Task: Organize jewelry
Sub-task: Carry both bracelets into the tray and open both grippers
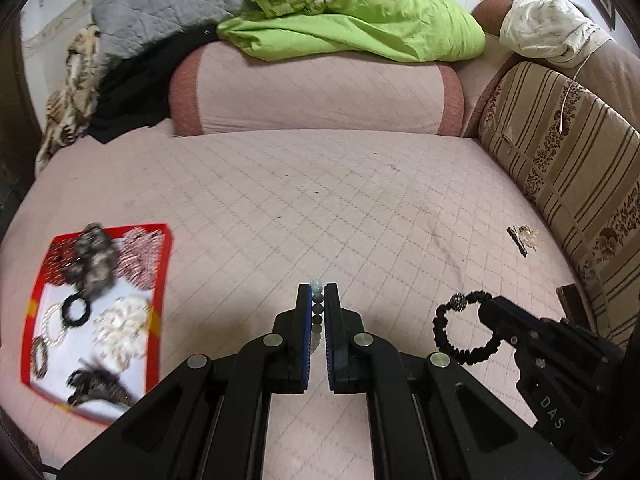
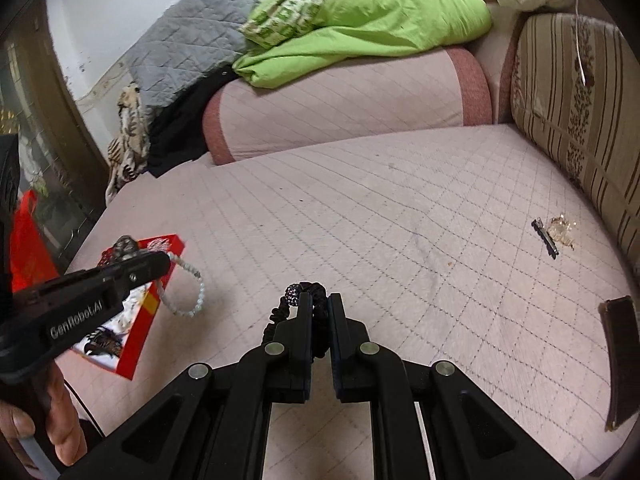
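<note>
The left gripper is clenched on a pale bead bracelet; from the right wrist view its loop hangs free beside the red tray. The right gripper is clamped on a black bead bracelet with a sparkly bead, its ring dangling above the quilted pink mattress. The red tray, at the left on the mattress, holds scrunchies, hair ties and bracelets. A black hair clip and a small gold piece lie together near the striped cushion, well apart from both grippers
</note>
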